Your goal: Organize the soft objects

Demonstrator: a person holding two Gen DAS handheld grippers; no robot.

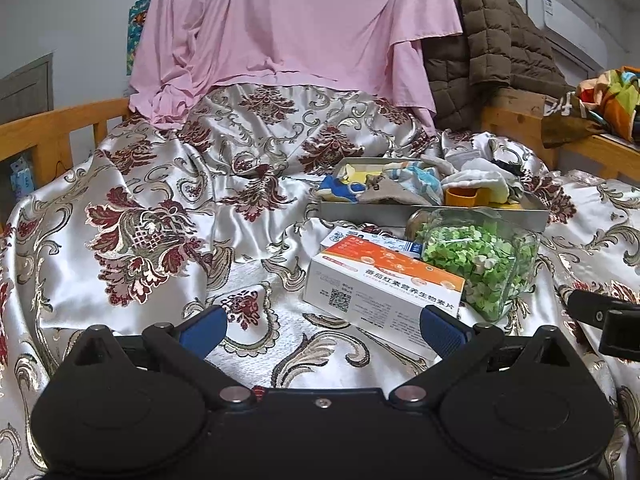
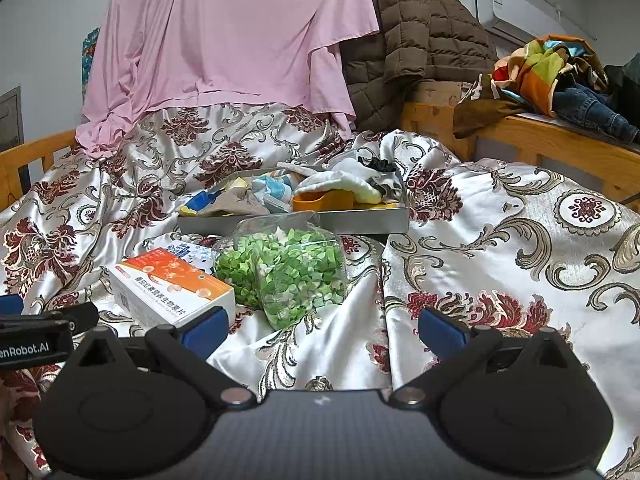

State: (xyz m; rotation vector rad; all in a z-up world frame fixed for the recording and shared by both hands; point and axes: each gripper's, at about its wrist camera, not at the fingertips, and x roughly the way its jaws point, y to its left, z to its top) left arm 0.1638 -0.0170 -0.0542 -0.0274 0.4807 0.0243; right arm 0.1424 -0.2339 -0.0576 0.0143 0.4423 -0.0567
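Both tongs, left tongs (image 1: 322,330) and right tongs (image 2: 322,330), hang spread wide and empty above the bed. The soft cloths (image 2: 348,184) lie heaped in the grey tray (image 2: 360,220), contained by its rim. The jar (image 2: 288,272) and carton (image 2: 172,292) obstruct the near approach; open bedspread (image 2: 500,248) lies right.

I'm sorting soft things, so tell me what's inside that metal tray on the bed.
The metal tray holds a heap of small cloths and socks and an orange cup. Whatever lies beneath the heap is covered.
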